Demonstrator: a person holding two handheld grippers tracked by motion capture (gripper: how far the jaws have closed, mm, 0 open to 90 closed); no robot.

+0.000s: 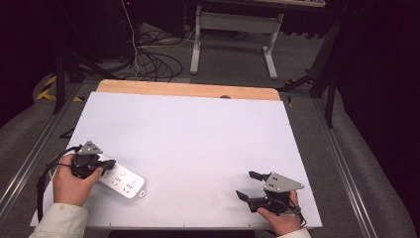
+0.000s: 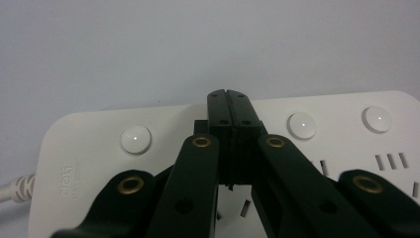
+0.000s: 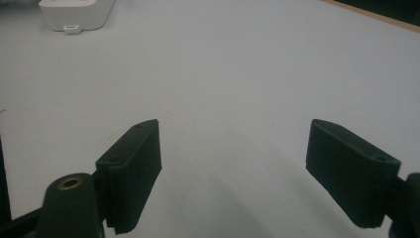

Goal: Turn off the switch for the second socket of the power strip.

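A white power strip lies on the white tabletop at the near left, its white cord leaving at its left end. My left gripper is shut, jaws pressed together with nothing between them. In the left gripper view the left gripper has its tips down on the power strip, in the row of round white buttons, between two of them. My right gripper rests at the near right, open and empty. The right gripper view has my right gripper low over bare table, with the power strip far off at top left.
A wooden strip borders the table's far edge. Beyond it stand a white desk frame and loose cables on the floor. Metal rails run along both sides of the table.
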